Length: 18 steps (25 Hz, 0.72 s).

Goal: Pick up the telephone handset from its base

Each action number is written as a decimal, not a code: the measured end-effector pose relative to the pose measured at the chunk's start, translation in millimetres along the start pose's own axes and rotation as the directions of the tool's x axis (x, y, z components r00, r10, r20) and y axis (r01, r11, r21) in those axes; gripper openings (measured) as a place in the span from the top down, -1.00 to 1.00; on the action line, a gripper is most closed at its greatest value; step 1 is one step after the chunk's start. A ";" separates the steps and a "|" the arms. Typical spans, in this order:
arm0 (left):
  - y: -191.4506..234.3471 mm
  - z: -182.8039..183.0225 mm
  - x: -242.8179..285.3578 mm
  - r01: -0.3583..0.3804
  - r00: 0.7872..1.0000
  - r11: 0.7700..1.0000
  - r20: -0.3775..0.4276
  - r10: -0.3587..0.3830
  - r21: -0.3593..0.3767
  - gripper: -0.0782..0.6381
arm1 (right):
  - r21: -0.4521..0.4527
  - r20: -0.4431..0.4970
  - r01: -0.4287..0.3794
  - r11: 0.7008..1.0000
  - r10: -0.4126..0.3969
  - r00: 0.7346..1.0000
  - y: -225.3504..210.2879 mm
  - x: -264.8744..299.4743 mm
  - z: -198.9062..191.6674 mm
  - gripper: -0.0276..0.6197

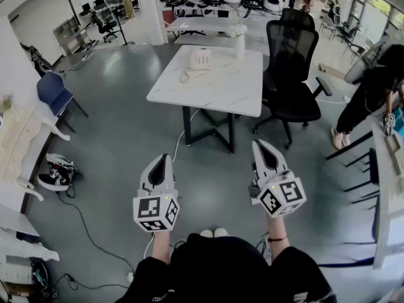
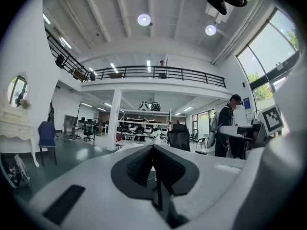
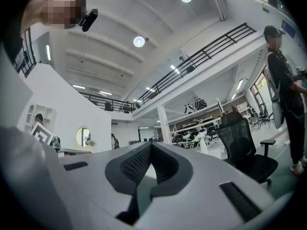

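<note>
While phone (image 1: pixel 201 58) sits on tbl (image 1: pixel 221 87), hand-held grippers (image 1: pixel 165 158) (image 1: pixel 260 144) closed.

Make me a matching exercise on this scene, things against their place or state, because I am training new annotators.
1. telephone
2. black office chair
3. blue chair
4. left gripper

A. jaws shut, nothing between them
B. on the white table
C. beside the table, on its right in the head view
D. at the far left of the head view

Pairs: 1-B, 2-C, 3-D, 4-A
</note>
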State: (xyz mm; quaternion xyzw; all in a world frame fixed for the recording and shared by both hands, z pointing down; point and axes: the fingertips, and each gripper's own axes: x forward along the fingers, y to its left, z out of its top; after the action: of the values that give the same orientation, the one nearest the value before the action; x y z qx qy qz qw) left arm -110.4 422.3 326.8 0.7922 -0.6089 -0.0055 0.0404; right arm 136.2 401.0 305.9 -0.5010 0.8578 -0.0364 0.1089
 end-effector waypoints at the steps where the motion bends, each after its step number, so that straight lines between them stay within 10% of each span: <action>1: 0.8 -0.9 1.3 -0.002 1.000 1.000 -0.001 0.002 0.000 0.79 | -0.001 -0.001 0.003 1.000 -0.003 1.000 -2.3 0.6 -1.1 0.94; 18: 5.7 -11.1 19.7 -0.041 0.999 0.999 -0.010 0.041 -0.010 0.79 | 0.019 0.013 0.006 1.000 -0.007 1.000 -29.6 11.8 -6.7 0.94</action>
State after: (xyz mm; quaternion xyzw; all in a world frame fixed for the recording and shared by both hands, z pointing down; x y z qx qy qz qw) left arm -110.2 402.4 339.0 0.7794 -0.6247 -0.0038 0.0475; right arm 154.3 375.8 315.7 -0.5030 0.8550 -0.0417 0.1193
